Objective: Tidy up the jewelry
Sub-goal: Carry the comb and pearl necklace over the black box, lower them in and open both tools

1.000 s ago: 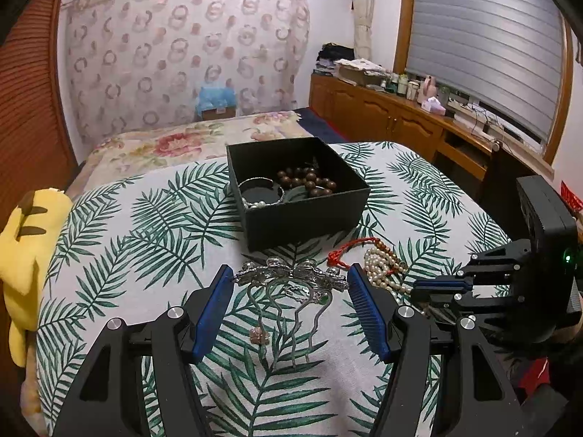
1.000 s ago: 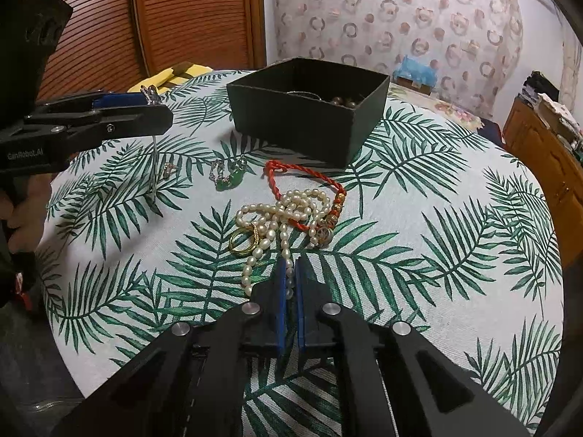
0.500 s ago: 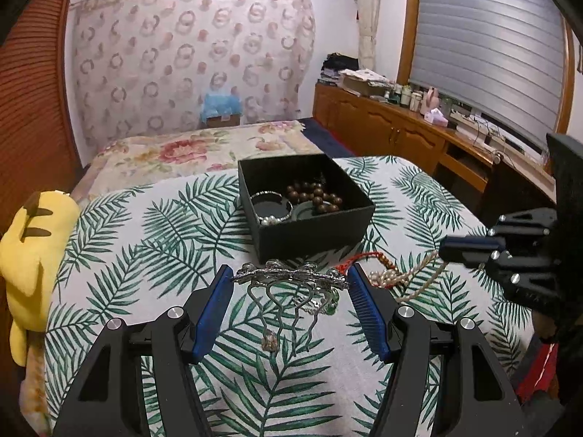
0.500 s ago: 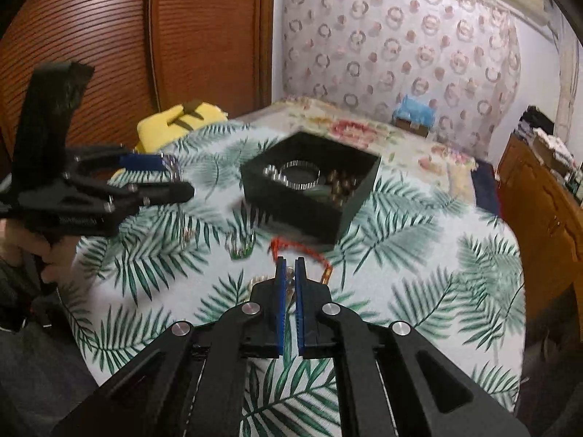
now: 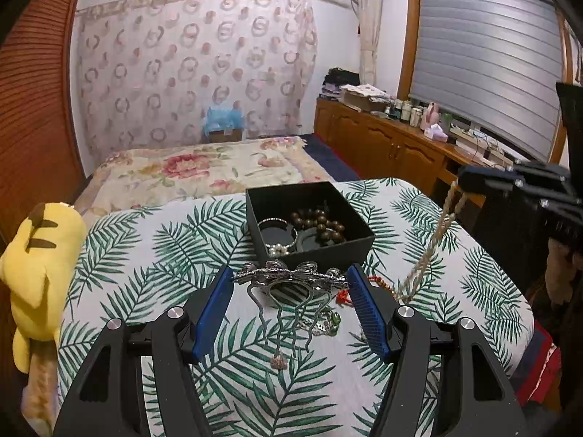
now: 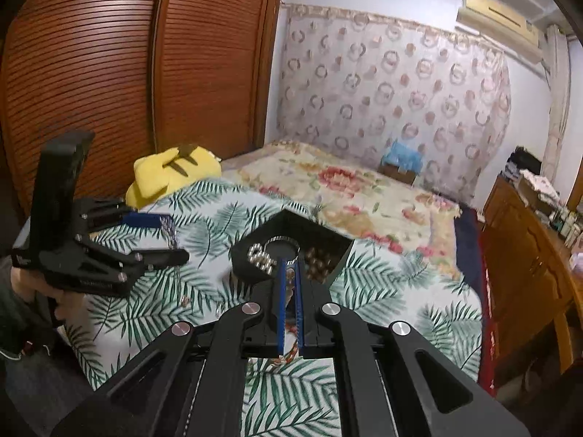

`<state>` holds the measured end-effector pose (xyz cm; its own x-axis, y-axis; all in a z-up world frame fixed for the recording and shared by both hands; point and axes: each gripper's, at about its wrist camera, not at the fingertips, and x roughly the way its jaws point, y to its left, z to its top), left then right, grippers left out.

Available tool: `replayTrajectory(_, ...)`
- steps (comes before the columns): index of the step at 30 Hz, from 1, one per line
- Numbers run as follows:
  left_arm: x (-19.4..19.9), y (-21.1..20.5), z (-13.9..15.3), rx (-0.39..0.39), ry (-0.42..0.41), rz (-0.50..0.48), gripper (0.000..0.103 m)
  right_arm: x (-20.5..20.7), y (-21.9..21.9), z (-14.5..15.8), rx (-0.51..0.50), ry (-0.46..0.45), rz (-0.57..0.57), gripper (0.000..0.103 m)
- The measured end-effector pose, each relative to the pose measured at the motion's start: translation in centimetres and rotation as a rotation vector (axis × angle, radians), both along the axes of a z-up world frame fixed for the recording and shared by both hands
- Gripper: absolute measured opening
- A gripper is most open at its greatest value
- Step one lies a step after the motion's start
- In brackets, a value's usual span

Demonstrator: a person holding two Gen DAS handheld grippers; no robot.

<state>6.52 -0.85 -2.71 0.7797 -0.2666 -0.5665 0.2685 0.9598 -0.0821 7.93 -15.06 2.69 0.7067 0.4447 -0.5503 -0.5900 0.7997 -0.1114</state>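
Note:
My left gripper (image 5: 289,278) is shut on a silver hair comb (image 5: 288,276) whose prongs hang down, held above the leaf-print table in front of the black box (image 5: 349,244). The box holds a brown bead bracelet (image 5: 320,224) and a silver bangle (image 5: 277,233). My right gripper (image 6: 289,269) is shut on a pearl necklace (image 5: 433,244), which hangs from it down to the table right of the box. The box also shows in the right wrist view (image 6: 247,255), just beyond my right fingertips. A red cord bracelet (image 5: 342,295) and a green pendant (image 5: 333,318) lie on the cloth.
The leaf-print tablecloth (image 5: 145,255) covers a table beside a bed (image 5: 204,171). A yellow plush toy (image 5: 40,266) sits at the table's left edge. A wooden cabinet (image 5: 393,145) with clutter runs along the right wall. A small charm (image 5: 278,362) lies near the table's front.
My right gripper has lifted the pearl necklace off the table and carried it up toward the box. My left gripper has risen slightly with the hair comb still in it.

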Motion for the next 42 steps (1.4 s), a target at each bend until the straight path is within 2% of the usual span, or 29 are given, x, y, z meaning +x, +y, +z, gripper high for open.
replayTrajectory(14,1.8,-0.3,1.2,0.001,-0.018,-0.021,0.062,2.0,0.0,6.4,0.017,-0.123,-0.008,0.005)
replayTrajectory(26,5.6,-0.7,2.6,-0.011,-0.018,-0.041,0.062,6.0,0.4,9.1,0.047,-0.147,0.003,0.005)
replayTrajectory(32,7.5,-1.0,3.0,-0.014,-0.013,-0.043,0.062,8.5,0.9,6.7,0.041,-0.078,0.030,0.005)
replayTrajectory(42,11.1,-1.7,2.1,-0.012,0.019,-0.055,0.062,12.0,1.7,-2.1,0.048,0.112,0.041,0.006)
